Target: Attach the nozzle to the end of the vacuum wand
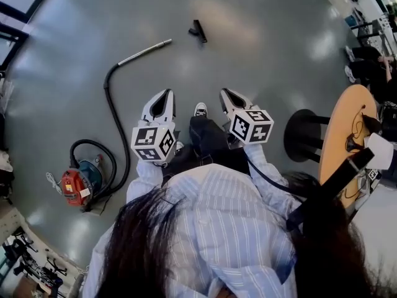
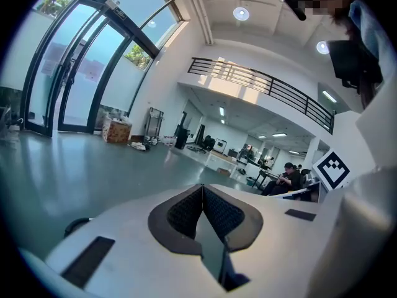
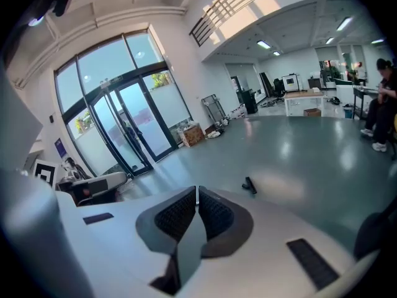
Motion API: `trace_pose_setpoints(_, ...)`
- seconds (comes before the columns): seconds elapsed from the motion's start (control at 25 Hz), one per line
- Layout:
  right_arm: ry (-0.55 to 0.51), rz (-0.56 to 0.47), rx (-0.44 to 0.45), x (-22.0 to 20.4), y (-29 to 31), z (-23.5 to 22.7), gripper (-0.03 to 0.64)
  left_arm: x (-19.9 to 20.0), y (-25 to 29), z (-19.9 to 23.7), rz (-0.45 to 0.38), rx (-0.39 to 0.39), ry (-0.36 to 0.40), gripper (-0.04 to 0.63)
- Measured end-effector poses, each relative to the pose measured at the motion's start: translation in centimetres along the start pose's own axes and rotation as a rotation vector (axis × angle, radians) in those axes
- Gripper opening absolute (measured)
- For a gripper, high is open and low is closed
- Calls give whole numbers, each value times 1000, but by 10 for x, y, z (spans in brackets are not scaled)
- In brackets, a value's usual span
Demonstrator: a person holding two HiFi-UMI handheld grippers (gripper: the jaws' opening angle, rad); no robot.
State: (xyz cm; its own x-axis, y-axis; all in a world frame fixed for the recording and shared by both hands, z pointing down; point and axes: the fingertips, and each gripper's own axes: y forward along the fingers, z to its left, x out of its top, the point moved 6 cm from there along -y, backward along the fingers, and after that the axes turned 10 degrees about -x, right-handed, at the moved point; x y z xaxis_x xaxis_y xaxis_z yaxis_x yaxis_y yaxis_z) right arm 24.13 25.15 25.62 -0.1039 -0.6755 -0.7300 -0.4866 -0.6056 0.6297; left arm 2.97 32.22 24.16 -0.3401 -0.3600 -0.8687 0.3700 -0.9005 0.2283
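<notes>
On the floor ahead, nozzle (image 1: 198, 31) lies well apart from wand (image 1: 146, 50) tip; hose (image 1: 115, 120) runs back to vacuum (image 1: 79, 185) at left. Left gripper (image 1: 166, 95) & right gripper (image 1: 226, 94) both empty, jaws pressed together. Best approach imo: open right jaws early, grab nozzle body crosswise, have left pin wand near tip so socket & tube line up straight.

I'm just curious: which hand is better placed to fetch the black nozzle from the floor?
Probably the right: the nozzle shows ahead of the right gripper in its view; the left gripper is nearer the wand.
</notes>
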Motion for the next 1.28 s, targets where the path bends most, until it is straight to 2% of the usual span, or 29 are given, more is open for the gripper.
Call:
trace_pose_setpoints(0.28, -41, -9, 88, 84, 60, -25, 19, 50, 77, 11, -35, 47, 37, 6)
trace_pose_setpoints(0.48, -51, 0, 125, 117, 92, -42, 20, 69, 117, 14, -45, 61, 35, 6)
trace_pose_setpoints(0.72, -3, 33, 159, 133, 119, -52, 20, 81, 140, 22, -17, 67, 16, 6)
trace_pose_setpoints(0.92, 26, 43, 163, 125, 135, -49, 20, 77, 143, 37, 3, 68, 6, 6)
trace_pose_setpoints(1.28, 74, 66, 109, 151, 193, -44, 20, 97, 184, 98, 65, 26, 16, 6)
